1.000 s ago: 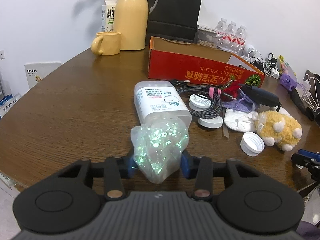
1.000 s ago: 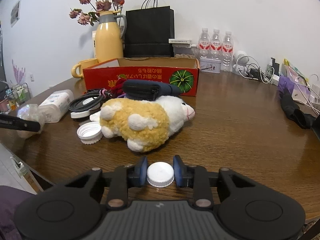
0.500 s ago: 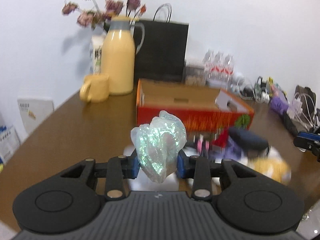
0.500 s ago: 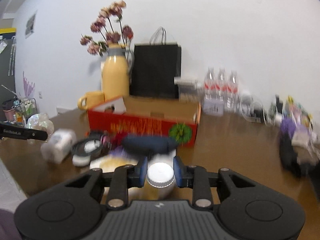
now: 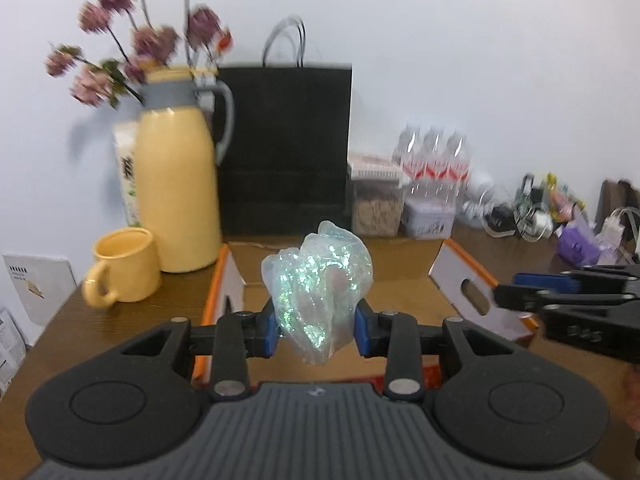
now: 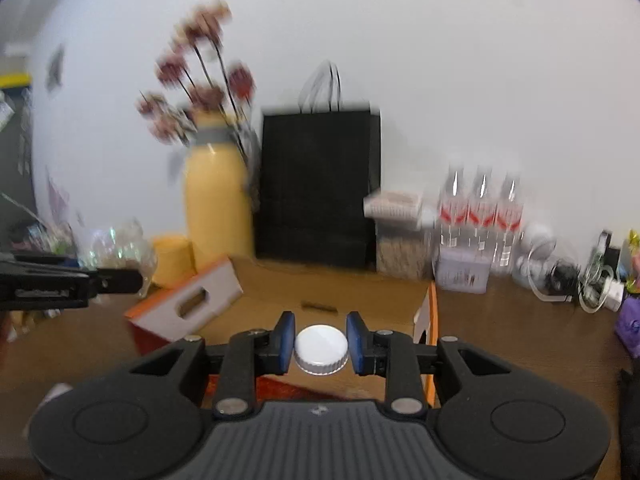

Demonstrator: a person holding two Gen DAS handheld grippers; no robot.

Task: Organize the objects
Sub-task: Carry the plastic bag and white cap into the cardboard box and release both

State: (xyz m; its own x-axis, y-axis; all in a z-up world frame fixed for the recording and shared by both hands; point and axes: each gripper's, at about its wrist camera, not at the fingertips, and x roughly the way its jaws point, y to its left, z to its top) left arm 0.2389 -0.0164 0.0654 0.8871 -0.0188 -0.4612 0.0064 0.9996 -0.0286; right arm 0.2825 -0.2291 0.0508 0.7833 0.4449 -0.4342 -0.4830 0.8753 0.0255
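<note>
glossy iridescent plastic wrap (image 5: pixel 318 294), ribbed white plastic cap (image 6: pixel 321 349), cardboard box (image 5: pixel 404 280), wood table (image 5: pixel 120 328)

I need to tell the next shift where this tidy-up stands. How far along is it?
Done: nothing shows in the visible part of the cardboard box. In hand: the left gripper clamps a crumpled iridescent wrapper, the right gripper a white bottle cap, both over the open box. Left: release both.

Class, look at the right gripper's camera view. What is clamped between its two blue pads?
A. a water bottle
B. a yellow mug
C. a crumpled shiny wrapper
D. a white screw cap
D: the right gripper has its pads pressed on either side of a white screw cap, held above the open cardboard box.
</note>
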